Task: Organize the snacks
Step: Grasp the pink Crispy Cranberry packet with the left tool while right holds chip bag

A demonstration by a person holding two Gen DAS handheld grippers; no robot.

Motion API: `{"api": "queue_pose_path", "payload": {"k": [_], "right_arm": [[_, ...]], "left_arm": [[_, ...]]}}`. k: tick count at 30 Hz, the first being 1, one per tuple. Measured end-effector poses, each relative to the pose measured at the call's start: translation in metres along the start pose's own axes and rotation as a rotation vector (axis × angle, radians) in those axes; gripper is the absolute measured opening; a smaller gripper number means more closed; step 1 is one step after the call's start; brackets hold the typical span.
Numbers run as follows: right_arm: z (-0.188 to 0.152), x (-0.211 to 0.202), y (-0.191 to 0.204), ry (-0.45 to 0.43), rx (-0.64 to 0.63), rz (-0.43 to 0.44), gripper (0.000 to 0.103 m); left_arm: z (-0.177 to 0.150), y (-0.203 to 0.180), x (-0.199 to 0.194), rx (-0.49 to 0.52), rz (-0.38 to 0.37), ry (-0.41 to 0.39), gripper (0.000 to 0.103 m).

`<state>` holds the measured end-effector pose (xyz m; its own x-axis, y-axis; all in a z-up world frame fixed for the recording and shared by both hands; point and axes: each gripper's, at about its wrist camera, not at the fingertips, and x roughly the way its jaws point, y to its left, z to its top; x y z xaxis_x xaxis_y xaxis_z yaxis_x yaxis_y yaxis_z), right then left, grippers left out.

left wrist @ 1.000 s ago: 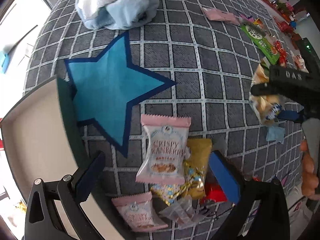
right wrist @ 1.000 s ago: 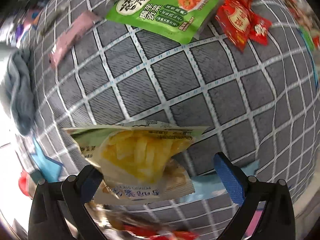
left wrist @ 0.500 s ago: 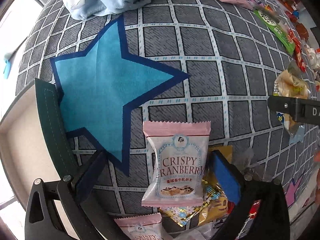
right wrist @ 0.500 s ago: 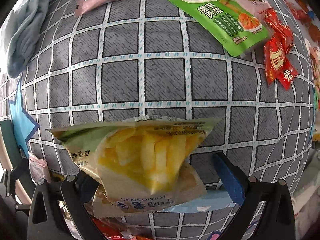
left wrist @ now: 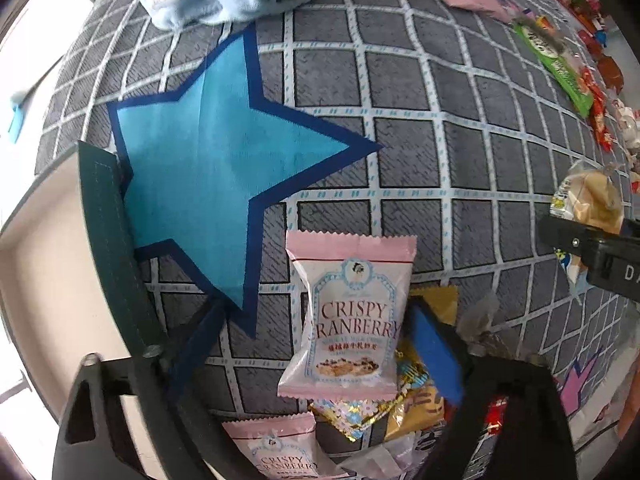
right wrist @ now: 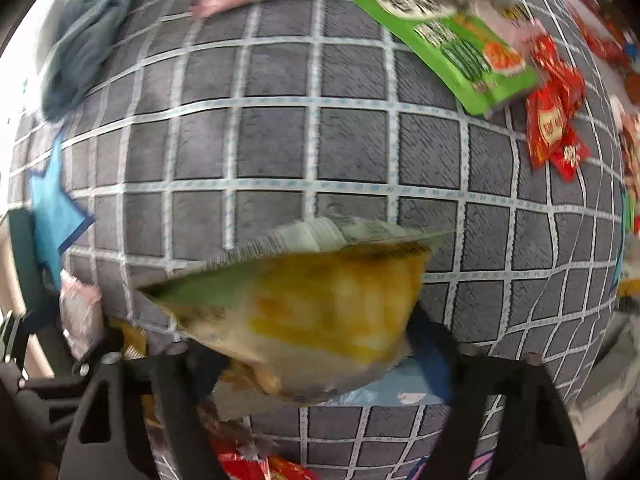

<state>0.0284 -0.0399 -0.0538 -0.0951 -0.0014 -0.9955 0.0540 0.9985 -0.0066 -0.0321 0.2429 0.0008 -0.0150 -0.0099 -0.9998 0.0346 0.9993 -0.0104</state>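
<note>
As chip bag [right wrist: 320,304] blurs — jaws narrower.

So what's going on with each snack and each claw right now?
Left claw: open, around the upright cranberry packet.
Right claw: shut on the yellow chip bag.
Second cranberry packet: lying flat on the cloth.
Green packet: lying flat.
Red sachets: lying loose.

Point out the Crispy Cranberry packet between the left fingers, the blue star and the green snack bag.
Crispy Cranberry packet [left wrist: 352,320]: left wrist view, on its printed front.
Blue star [left wrist: 208,184]: left wrist view, on its light blue centre.
Green snack bag [right wrist: 452,44]: right wrist view, on its printed middle.
</note>
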Motion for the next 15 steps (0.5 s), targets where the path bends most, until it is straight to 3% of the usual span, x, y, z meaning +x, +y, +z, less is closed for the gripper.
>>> {"api": "queue_pose_path", "payload": {"k": [2, 3, 7, 15], "right_arm": [[-0.007, -0.007, 0.001, -0.004, 0.005, 0.034, 0.076], [-0.01, -0.012, 0.001, -0.008, 0.017, 0.048, 0.076], [-0.016, -0.032, -0.003, -0.026, 0.044, 0.106, 0.076], [-0.036, -0.082, 0.001, -0.059, 0.033, 0.157, 0.076]], "left_arm": [[-0.002, 0.0, -0.008, 0.001, 0.003, -0.024, 0.059], [-0.002, 0.002, -0.012, 0.001, -0.002, -0.03, 0.043], [-0.005, 0.011, -0.019, -0.035, -0.026, -0.033, 0.043], [-0.031, 0.024, -0.064, -0.045, -0.056, -0.124, 0.043]]}}
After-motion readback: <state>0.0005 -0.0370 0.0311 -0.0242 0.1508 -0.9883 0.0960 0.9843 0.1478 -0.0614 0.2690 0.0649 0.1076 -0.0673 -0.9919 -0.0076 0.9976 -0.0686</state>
